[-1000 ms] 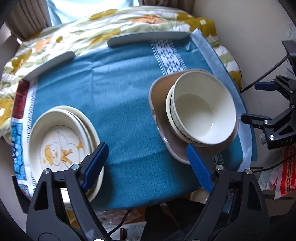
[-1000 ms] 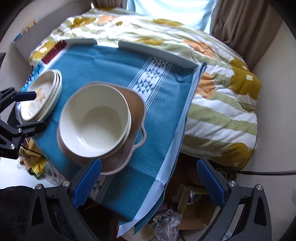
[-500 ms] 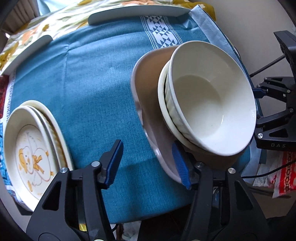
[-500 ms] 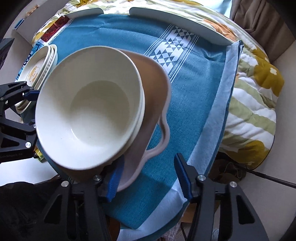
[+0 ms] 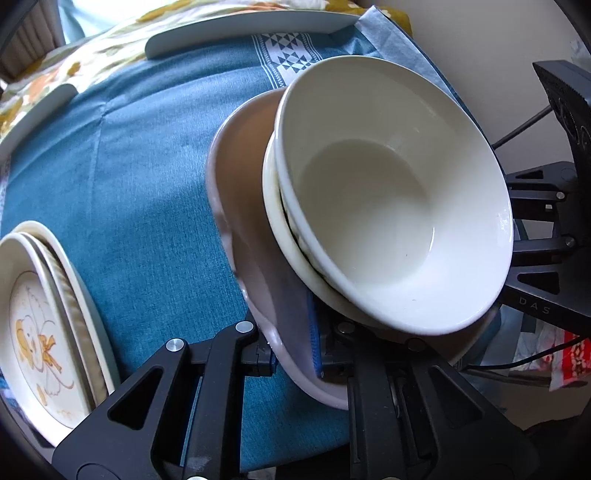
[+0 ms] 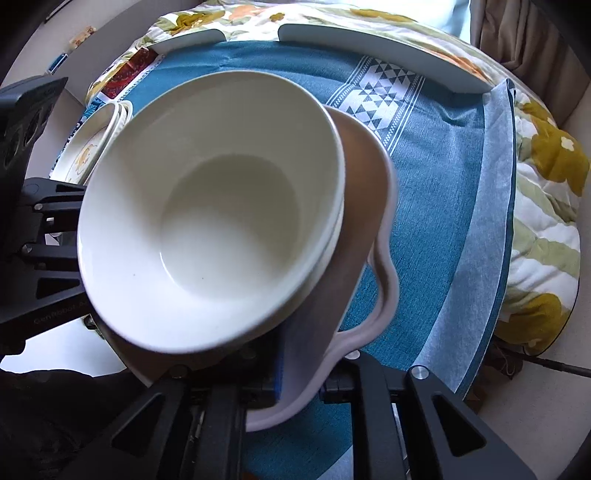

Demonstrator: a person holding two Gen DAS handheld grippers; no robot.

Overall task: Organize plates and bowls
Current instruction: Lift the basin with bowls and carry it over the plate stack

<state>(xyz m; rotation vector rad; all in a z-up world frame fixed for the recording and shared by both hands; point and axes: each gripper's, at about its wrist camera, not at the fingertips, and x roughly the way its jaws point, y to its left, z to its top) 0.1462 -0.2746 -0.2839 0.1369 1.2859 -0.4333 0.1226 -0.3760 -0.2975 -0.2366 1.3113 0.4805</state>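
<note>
A brown handled dish (image 5: pixel 240 177) holds two nested white bowls (image 5: pixel 391 206) near the table's front right. My left gripper (image 5: pixel 295 354) is shut on the dish's near rim. In the right wrist view my right gripper (image 6: pixel 303 376) is shut on the same brown dish (image 6: pixel 365 177) by its handle side, under the white bowls (image 6: pixel 221 206). A stack of white plates (image 5: pixel 33 317) with an orange cartoon print sits at the front left, and also shows in the right wrist view (image 6: pixel 88 147).
A blue cloth (image 5: pixel 129 166) covers the round table, over a floral quilt (image 6: pixel 546 229). Grey curved rails (image 5: pixel 251 26) lie along the far edge. The right gripper's body (image 5: pixel 546 243) shows at the right, bags on the floor below.
Both grippers moved in from open to shut on the brown dish's rim, one on each side. The dish and bowls now fill both views.
</note>
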